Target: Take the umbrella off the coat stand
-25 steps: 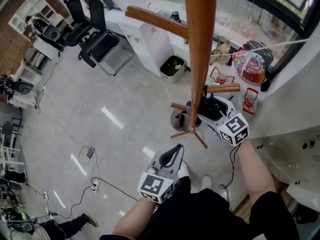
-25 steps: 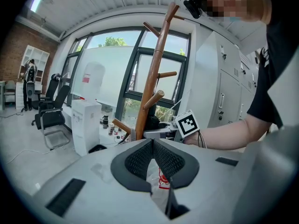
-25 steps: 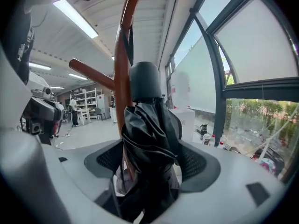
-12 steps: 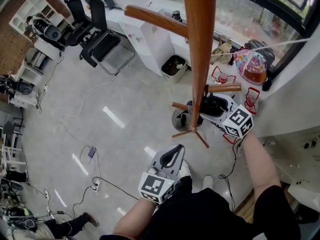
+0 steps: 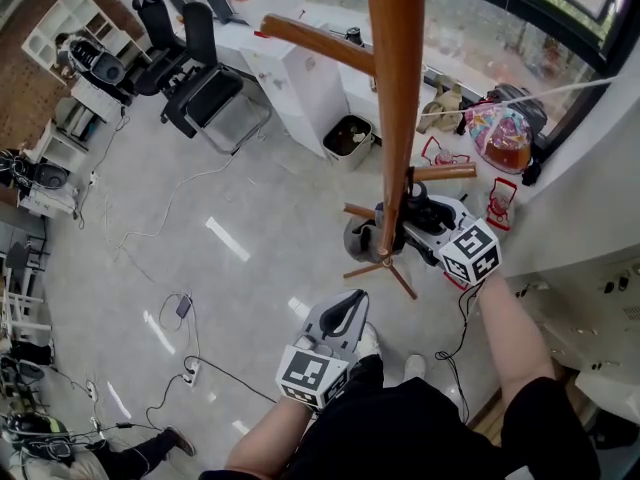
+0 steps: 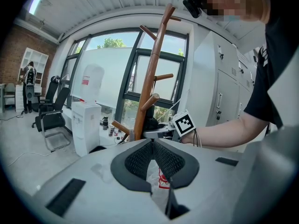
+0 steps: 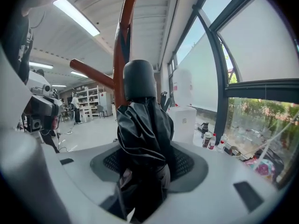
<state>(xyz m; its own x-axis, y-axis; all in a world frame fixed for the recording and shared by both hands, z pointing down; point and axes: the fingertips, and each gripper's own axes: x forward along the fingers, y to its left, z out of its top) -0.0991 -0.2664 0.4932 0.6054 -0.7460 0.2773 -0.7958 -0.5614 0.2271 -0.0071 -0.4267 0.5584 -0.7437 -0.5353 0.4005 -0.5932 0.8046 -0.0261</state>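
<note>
Umbrella point(image 7: 140, 125), black and folded with a rounded dark-grey handle, hangs against the tall brown wooden coat stand point(image 5: 398, 98). The right gripper point(image 7: 144, 153) has it between its jaws. They are closing on the bunched canopy just below the handle, and the mesh pads appear to be meeting the loose fabric on both sides. The left gripper point(image 6: 152, 146) is clenched on nothing and held low, well apart from the stand, near the person's body.

To do the step well, the squeeze should probably finish before any pull, so that the pads bite the shaft inside the folds and not cloth alone, which would slip. From there a lift up and away from the pole looks safer than a sideways tug. The stand looks slender on its thin splayed feet and could rock or tip, and the idle left gripper might steady the pole if it does.

How the umbrella is attached cannot be seen: no strap, loop or hook shows, and the handle hides the spot where it meets the wood. Which peg bears it is also unclear. A short wooden peg point(image 5: 445, 175) juts out just above the right gripper in the head view. The umbrella's lower end is cut off in the right gripper view. In the head view it shows only as a dark shape beside the pole.
</note>
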